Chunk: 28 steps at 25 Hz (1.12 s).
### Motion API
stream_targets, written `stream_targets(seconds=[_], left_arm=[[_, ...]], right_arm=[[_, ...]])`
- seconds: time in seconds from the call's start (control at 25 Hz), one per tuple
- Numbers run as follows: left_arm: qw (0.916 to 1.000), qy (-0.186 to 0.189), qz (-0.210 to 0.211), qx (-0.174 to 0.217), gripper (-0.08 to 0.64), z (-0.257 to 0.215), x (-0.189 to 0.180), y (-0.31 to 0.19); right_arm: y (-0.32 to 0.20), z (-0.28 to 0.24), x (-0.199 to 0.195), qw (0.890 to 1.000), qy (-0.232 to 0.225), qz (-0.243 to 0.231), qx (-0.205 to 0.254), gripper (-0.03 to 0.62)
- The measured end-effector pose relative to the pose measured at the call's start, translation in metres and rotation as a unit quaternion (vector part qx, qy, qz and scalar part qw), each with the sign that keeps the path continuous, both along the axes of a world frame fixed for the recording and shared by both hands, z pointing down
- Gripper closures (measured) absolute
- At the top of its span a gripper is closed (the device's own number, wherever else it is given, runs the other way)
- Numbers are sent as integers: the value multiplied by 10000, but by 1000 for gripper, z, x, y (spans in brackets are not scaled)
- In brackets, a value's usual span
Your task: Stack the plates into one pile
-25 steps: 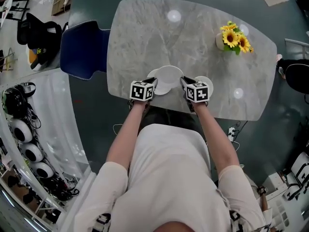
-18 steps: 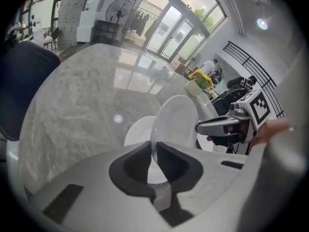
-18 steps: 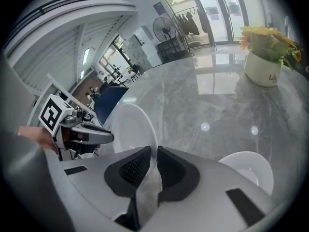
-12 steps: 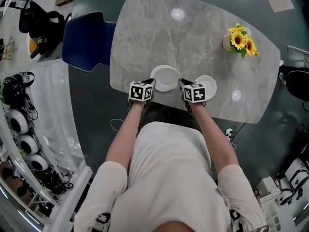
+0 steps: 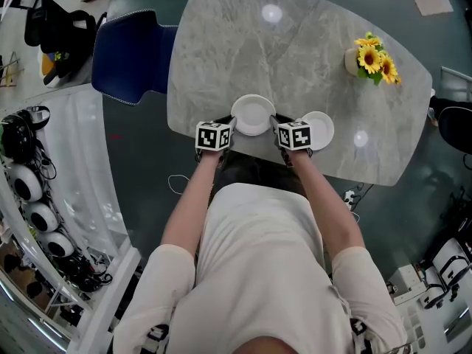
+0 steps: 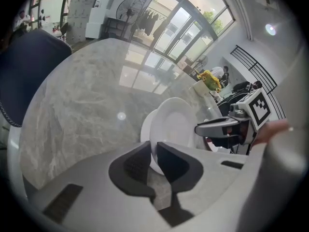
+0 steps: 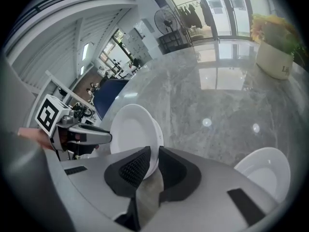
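Grey marble counter [image 5: 295,50]; blue chair [image 5: 133,54] at its far left, potted sunflowers [image 5: 376,59] far right. Held plate [image 5: 253,113] sits at the near edge, centre. Left claw [image 5: 232,124] is clamped on its left rim, right claw [image 5: 274,122] on its right rim; both gripper views show the rim pinched between the pads. A lower rim [image 6: 145,132] shows just under the held plate; contact between them unclear. Second plate [image 5: 321,127] lies flat just right of the right claw.
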State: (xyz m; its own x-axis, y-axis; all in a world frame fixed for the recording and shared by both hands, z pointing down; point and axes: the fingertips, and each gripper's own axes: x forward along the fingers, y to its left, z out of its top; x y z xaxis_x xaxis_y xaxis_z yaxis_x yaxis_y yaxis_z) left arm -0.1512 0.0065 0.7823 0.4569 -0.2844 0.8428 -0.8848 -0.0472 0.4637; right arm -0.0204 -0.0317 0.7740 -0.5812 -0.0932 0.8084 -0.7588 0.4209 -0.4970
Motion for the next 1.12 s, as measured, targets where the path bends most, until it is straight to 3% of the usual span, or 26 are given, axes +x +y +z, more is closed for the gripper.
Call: stream_targets(seconds=[0.4, 0.68, 0.76, 0.84, 1.12], left_arm=[[9987, -263, 395, -160, 497, 10, -5, 4], [9947, -574, 812, -279, 482, 14, -4, 4], [9931, -665, 928, -276, 448, 15, -3, 4], [9921, -716, 994, -268, 403, 16, -1, 5], [9924, -705, 1009, -32, 396, 3, 5, 1]], right_arm=[[-1, 7, -11, 9966, 469, -634, 216, 518], [0, 7, -12, 9856, 1012, -1251, 513, 487], [3, 8, -12, 9823, 1119, -1417, 505, 455], [7, 8, -11, 9818, 1135, -1449, 464, 433], [5, -4, -6, 9875, 764, -1168, 729, 428]])
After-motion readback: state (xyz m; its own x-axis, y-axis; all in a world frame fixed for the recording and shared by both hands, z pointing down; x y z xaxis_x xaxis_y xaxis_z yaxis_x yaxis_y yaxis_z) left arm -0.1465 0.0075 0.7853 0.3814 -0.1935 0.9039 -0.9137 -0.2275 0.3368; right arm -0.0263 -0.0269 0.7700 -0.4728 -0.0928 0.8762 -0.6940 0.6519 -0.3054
